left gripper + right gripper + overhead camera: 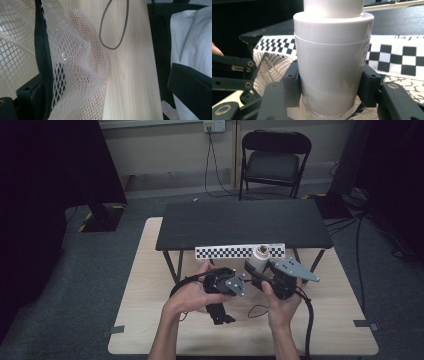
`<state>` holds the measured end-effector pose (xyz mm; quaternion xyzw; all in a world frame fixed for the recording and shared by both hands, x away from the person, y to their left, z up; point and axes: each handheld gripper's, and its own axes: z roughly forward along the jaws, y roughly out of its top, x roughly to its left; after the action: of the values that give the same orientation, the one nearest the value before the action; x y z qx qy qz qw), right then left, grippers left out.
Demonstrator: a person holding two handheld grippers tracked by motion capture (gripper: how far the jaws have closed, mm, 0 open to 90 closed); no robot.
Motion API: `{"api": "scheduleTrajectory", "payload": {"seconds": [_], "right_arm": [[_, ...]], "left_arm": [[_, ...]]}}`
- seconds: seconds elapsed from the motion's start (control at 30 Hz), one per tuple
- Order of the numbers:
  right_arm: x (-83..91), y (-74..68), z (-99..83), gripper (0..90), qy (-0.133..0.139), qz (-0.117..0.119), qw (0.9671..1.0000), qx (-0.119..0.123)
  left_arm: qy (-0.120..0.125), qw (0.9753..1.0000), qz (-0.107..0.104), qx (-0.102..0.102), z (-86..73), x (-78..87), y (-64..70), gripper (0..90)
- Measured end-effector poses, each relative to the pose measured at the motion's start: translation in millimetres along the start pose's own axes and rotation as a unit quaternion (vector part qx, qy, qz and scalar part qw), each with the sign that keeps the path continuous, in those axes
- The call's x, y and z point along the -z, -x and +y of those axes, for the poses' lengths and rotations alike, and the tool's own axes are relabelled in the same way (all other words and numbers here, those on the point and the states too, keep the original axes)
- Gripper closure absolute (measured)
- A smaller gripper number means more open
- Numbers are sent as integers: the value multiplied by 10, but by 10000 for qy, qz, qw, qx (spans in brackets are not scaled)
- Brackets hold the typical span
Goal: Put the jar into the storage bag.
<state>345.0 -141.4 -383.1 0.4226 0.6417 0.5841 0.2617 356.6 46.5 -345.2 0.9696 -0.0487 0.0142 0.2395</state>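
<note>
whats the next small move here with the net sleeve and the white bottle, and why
Probably draw the left tool and its white mesh sleeve further along the white bottle. The right tool has both jaws pressed on the bottle's sides, holding it steady, and in the right gripper view netting already lies around the bottle's base. How far the bottle sits inside the sleeve cannot be judged.

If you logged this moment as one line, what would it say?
right gripper: shut on white bottle | left gripper: holding white net sleeve | place: over wooden table
</note>
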Motion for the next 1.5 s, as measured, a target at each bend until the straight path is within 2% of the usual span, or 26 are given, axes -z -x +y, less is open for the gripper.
{"api": "scheduleTrajectory", "payload": {"seconds": [0.2, 0.37, 0.6, 0.77, 1.13, 1.23, 1.37, 1.4, 1.5], "right_arm": [[-42, -31, -36, 464, -227, -65, 9993, 291], [-84, -43, -73, 464, -412, -171, 9978, 481], [-156, -55, -119, 463, -629, -273, 9958, 606], [-173, -27, -135, 463, -602, -232, 9965, 540], [-236, -23, -164, 460, -710, -274, 9952, 612], [-236, -10, -163, 443, -679, -188, 9962, 505], [-252, -27, -168, 460, -738, -333, 9945, 665], [-244, -17, -162, 461, -734, -261, 9951, 603], [-237, -11, -161, 460, -747, -238, 9949, 640]], "left_arm": [[-33, 10000, 9, 33, 5, -14, -5, 11], [-64, 9999, -87, 38, 10, -35, -35, 5], [-82, 9999, -134, 61, 15, -55, -66, 5], [-91, 9998, -165, 96, 7, -79, -87, 5], [-222, 9996, -131, 68, 33, -96, -86, 5], [-228, 9996, -121, 68, 38, -90, -82, 5], [-266, 9996, -111, 82, 45, -101, -84, 5], [-247, 9996, -107, 81, 44, -101, -84, 4], [-265, 9996, -100, 91, 46, -103, -87, 5]]}}
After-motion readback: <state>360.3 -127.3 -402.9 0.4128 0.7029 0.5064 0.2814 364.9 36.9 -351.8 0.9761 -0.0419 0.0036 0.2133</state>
